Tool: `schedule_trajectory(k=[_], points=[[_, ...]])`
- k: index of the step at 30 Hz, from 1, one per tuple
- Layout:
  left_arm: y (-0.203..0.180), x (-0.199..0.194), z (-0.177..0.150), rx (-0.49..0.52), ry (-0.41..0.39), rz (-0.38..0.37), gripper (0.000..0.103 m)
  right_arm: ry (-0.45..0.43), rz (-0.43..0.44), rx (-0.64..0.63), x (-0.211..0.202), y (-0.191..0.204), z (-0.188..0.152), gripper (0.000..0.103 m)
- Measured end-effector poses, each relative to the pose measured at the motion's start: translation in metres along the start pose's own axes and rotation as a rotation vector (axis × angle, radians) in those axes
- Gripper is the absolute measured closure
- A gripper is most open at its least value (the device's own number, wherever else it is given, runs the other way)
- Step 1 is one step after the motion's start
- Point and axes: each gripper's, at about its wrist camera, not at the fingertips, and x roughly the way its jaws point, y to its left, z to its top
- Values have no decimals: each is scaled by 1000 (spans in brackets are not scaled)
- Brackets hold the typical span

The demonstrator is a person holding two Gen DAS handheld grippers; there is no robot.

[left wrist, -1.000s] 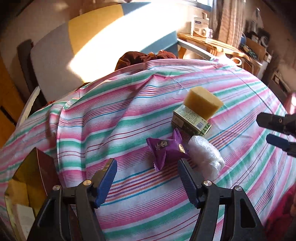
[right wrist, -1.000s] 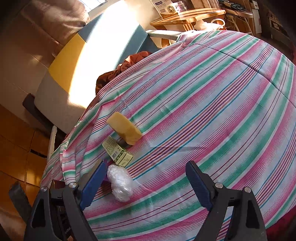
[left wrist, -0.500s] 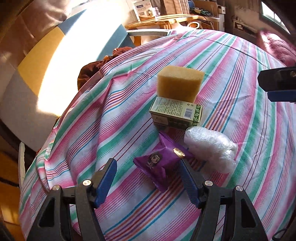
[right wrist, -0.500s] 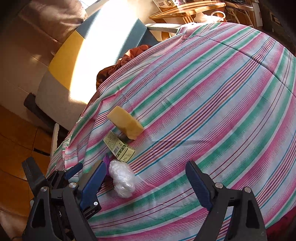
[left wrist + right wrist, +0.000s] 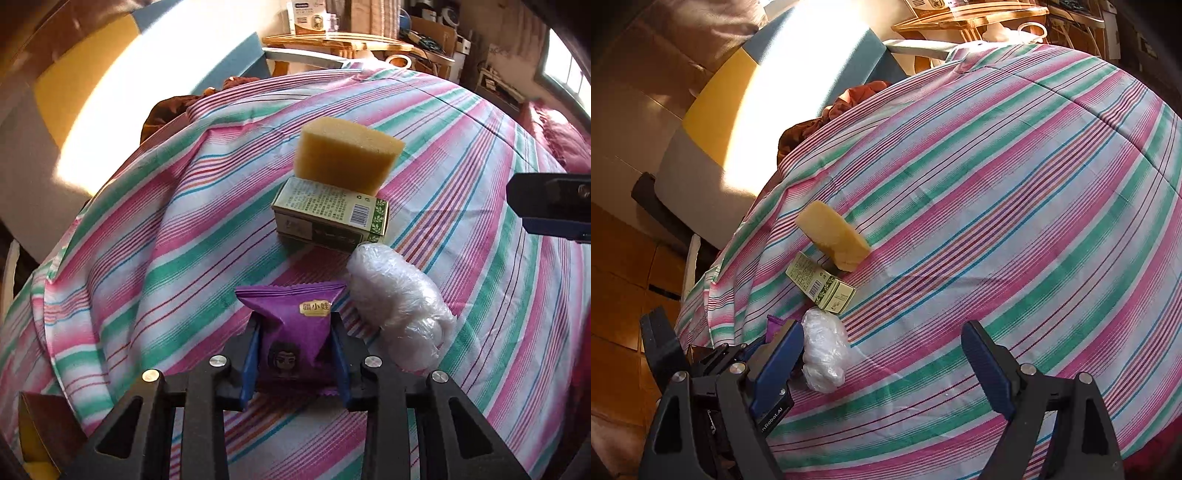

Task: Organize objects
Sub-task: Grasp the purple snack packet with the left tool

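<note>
My left gripper (image 5: 295,332) is shut on a purple snack packet (image 5: 295,321) on the striped cloth. Just right of it lies a clear crumpled plastic bag (image 5: 399,310), also in the right wrist view (image 5: 825,354). Behind stands a green box (image 5: 328,216), seen again in the right wrist view (image 5: 822,282), with a yellow sponge (image 5: 345,158) leaning on it; the sponge shows in the right wrist view (image 5: 833,236) too. My right gripper (image 5: 882,358) is open and empty over the cloth, right of the bag. A corner of the packet (image 5: 774,326) peeks past its left finger.
The striped cloth (image 5: 997,184) covers a table. A yellow and brown open box (image 5: 40,428) sits at the lower left edge. A brown garment (image 5: 849,103) and a sunlit sofa (image 5: 757,92) lie beyond the far edge. Shelves with clutter (image 5: 351,40) stand at the back.
My left gripper moved forward onto the purple packet and closed on it. The right gripper stayed open and nearly still.
</note>
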Motion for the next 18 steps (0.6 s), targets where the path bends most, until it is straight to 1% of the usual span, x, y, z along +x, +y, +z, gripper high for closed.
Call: schedule_trajectory(k=[2, 4, 6, 8, 10, 13, 18], points=[[5, -7, -9, -75, -1, 22, 69, -2, 5, -17, 1, 3, 0, 14], [9, -15, -18, -148, -2, 32, 69, 3, 19, -39, 4, 7, -1, 18], [12, -26, -27, -199, -11, 49, 69, 19, 37, -65, 9, 12, -3, 22], [14, -39, -36, -242, -31, 48, 69, 35, 48, -97, 15, 19, -5, 26], [15, -53, -45, -272, -49, 49, 69, 46, 51, -135, 21, 27, -9, 31], [9, -71, -57, -287, -73, 59, 69, 66, 61, -181, 32, 38, -13, 36], [7, -106, -78, -329, -124, 52, 69, 95, 68, -262, 48, 57, -22, 36]])
